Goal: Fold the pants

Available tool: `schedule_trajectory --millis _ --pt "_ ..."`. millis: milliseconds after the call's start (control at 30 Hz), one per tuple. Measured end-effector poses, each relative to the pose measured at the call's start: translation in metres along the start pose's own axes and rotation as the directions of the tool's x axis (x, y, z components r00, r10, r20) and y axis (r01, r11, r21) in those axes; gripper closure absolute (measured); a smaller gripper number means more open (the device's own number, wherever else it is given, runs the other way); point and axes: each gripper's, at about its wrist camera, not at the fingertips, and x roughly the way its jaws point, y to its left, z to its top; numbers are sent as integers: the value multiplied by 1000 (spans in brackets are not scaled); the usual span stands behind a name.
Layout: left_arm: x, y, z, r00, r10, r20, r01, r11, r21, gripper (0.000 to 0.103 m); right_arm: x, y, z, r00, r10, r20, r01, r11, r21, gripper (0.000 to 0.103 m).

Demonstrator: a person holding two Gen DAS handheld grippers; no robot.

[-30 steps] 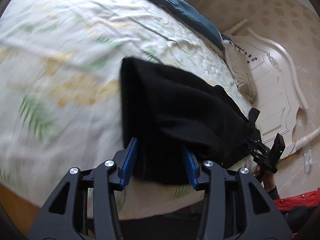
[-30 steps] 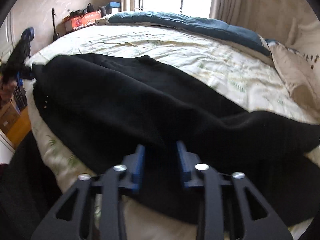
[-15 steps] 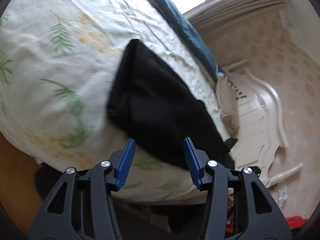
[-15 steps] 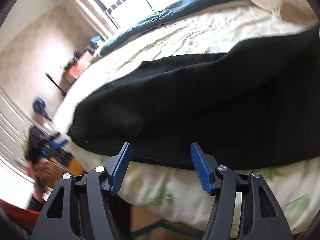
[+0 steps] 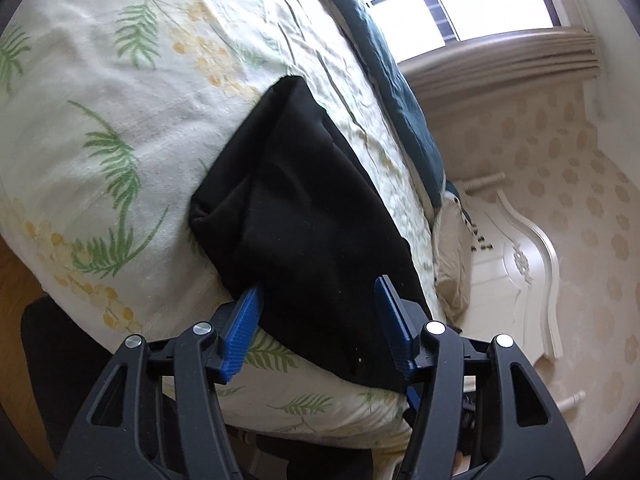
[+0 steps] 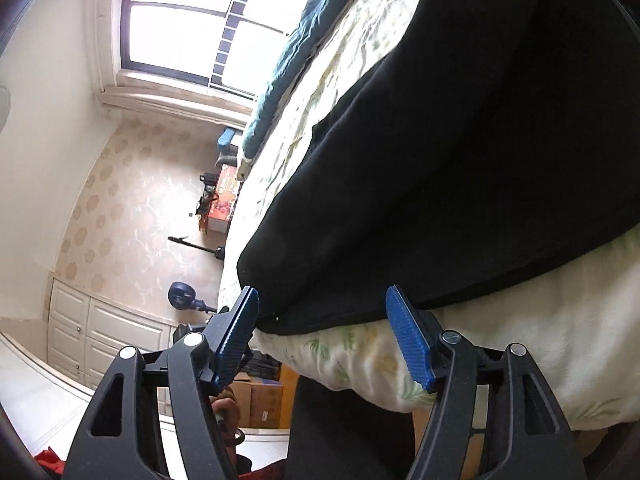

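No text, label, brand or number can be read anywhere.

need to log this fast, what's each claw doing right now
left claw: opening, nothing gripped, black pants lie between its jaws
right claw: opening, nothing gripped, pants edge between its jaws

Daylight is coming through the window [image 6: 188,24] beyond the bed [image 5: 80,120]; patterned beige wallpaper [image 6: 120,200] is running below it, white cabinets [image 6: 80,332] standing nearer, white headboard [image 5: 528,264] closing the bed's end.
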Motion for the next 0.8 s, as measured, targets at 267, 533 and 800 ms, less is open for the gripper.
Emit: schedule_trajectory --millis 267,533,800 --pt "25 -24 5 975 213 66 -217 974 63 84 29 16 3 1000 12 -16 -12 1000 17 37" --pt "22 -35 7 963 255 93 -263 960 97 90 42 10 9 999 -16 52 12 996 86 41" --pt "13 -29 9 965 245 97 -252 965 69 91 34 16 7 995 -84 46 82 996 39 95"
